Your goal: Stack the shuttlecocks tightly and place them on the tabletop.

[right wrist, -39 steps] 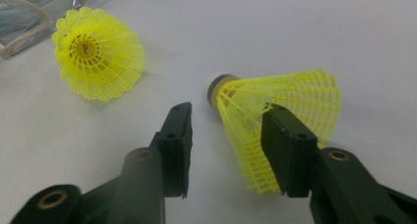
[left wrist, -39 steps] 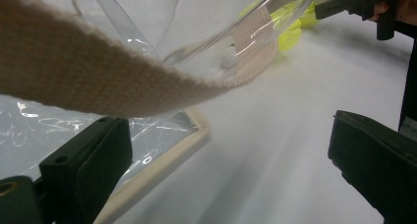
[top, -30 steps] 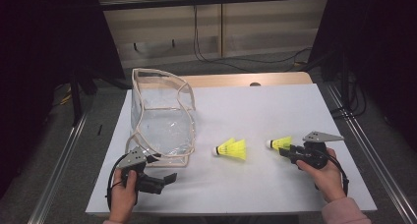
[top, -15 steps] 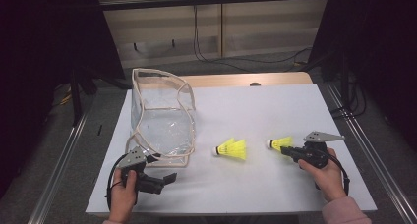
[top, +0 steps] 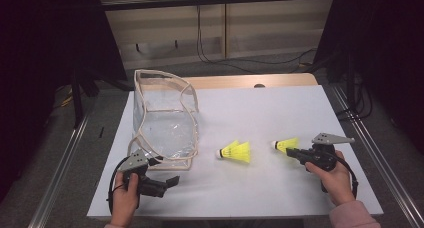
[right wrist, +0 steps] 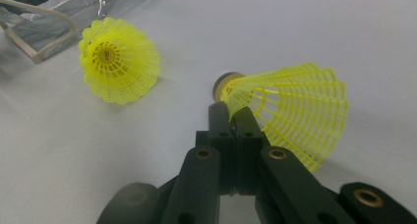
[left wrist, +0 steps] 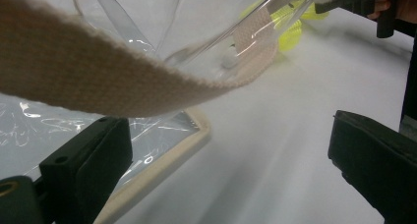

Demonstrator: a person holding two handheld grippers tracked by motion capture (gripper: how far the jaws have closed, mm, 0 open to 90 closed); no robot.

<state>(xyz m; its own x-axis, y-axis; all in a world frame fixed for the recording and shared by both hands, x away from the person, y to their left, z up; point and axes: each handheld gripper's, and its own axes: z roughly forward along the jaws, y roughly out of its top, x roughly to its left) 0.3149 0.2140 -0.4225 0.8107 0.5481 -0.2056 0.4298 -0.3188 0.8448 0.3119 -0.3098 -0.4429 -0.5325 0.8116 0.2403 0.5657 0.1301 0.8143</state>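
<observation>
A clear plastic bag (top: 165, 120) with beige trim stands at the table's left. Two yellow shuttlecocks lie on the white table. One shuttlecock (top: 236, 152) rests free near the middle, also in the right gripper view (right wrist: 120, 59). My right gripper (right wrist: 231, 113) is shut on the skirt edge of the other shuttlecock (right wrist: 290, 111), near its cork, at the right (top: 286, 145). My left gripper (top: 167, 184) lies low in front of the bag, open. In the left gripper view its jaws (left wrist: 231, 150) stand wide apart, with the bag's beige strap (left wrist: 98, 76) arching just ahead of them.
The white table top (top: 260, 108) stretches behind the shuttlecocks to a wooden strip at the far edge. Metal rails run along both sides of the table. The person's right hand and its gripper (left wrist: 359, 0) appear far off in the left gripper view.
</observation>
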